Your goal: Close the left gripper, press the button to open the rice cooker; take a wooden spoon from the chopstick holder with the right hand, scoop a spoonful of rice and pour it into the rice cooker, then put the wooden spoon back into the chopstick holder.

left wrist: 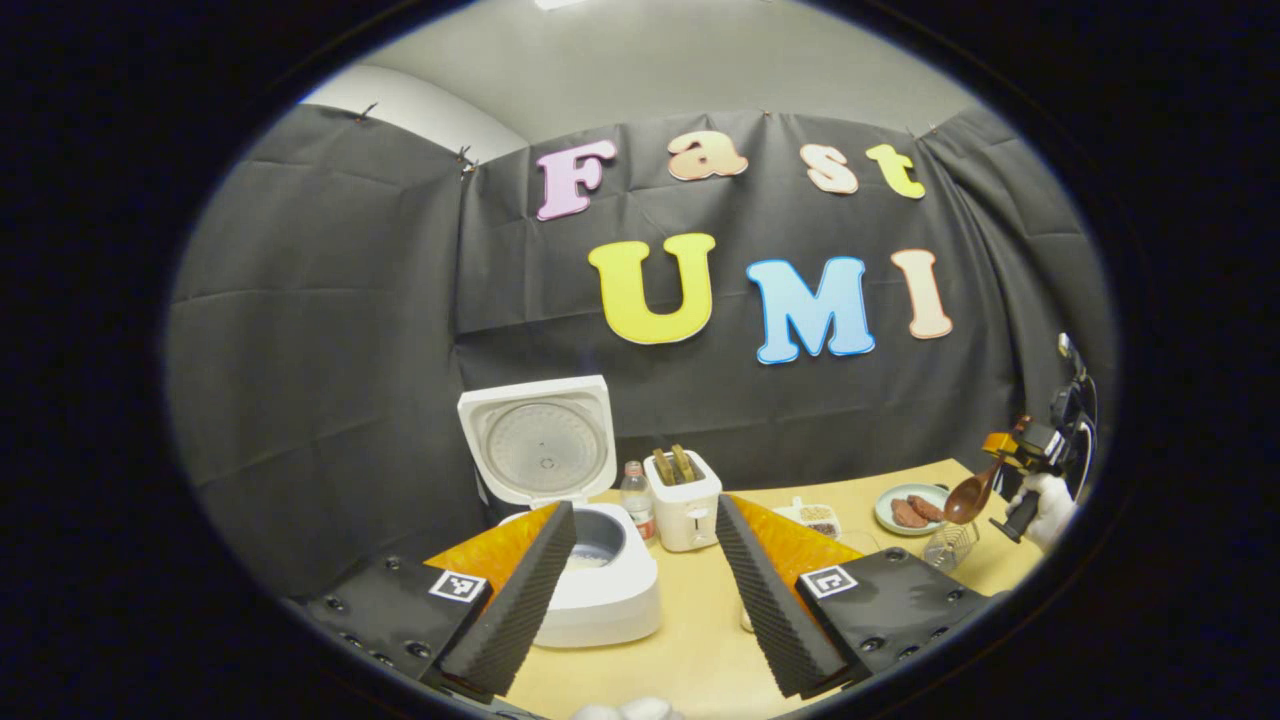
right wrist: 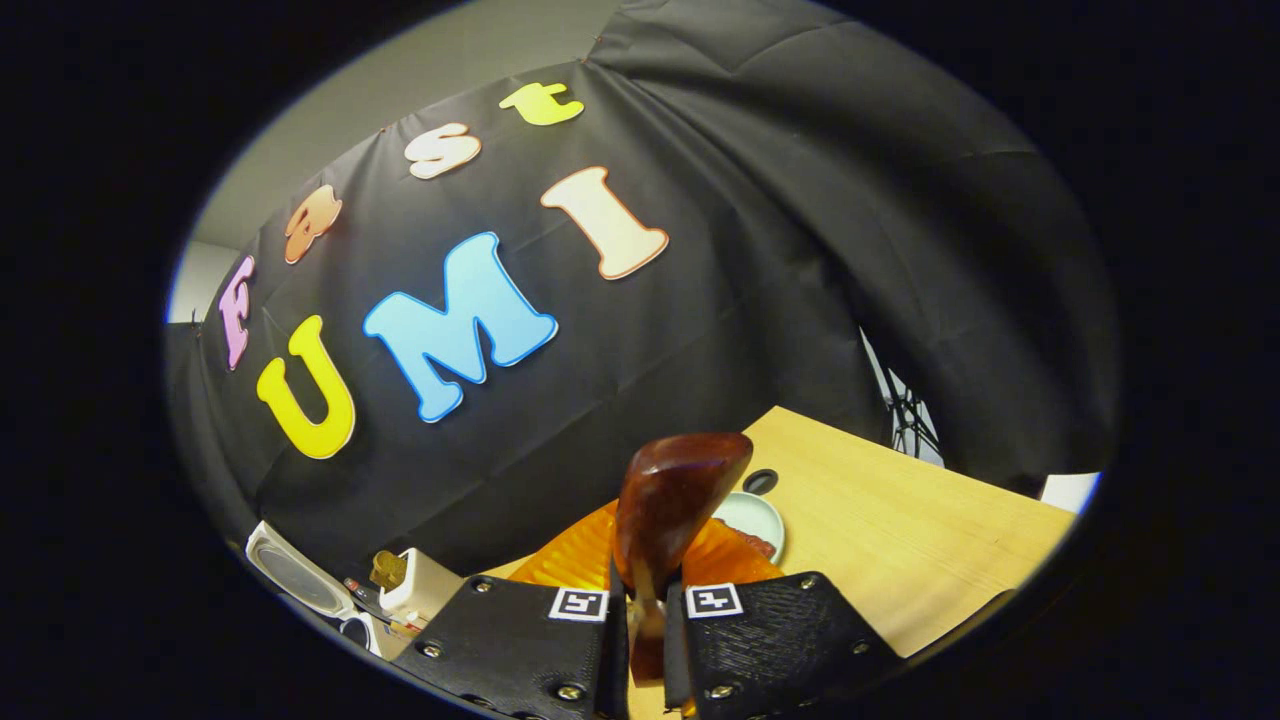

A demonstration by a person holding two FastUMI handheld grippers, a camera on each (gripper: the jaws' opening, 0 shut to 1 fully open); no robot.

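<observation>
The white rice cooker [left wrist: 600, 600] stands on the table with its lid [left wrist: 540, 440] raised and its pot showing. My left gripper [left wrist: 640, 600] is open, its fingers spread either side of the cooker's right edge, hovering in front of it. In the right gripper view my right gripper [right wrist: 645, 625] is shut on the handle of the wooden spoon [right wrist: 672, 500], whose bowl sticks up ahead of the fingers. The left gripper view shows that gripper [left wrist: 1035, 450] far right, lifted with the spoon [left wrist: 970, 497] above a clear glass holder [left wrist: 948, 545].
A white toaster [left wrist: 685, 500] with two slices and a small bottle [left wrist: 637, 497] stand right of the cooker. A small tray of grains [left wrist: 818, 517] and a plate with brown food [left wrist: 912, 508] lie farther right. The wooden table [right wrist: 900, 520] reaches to the right.
</observation>
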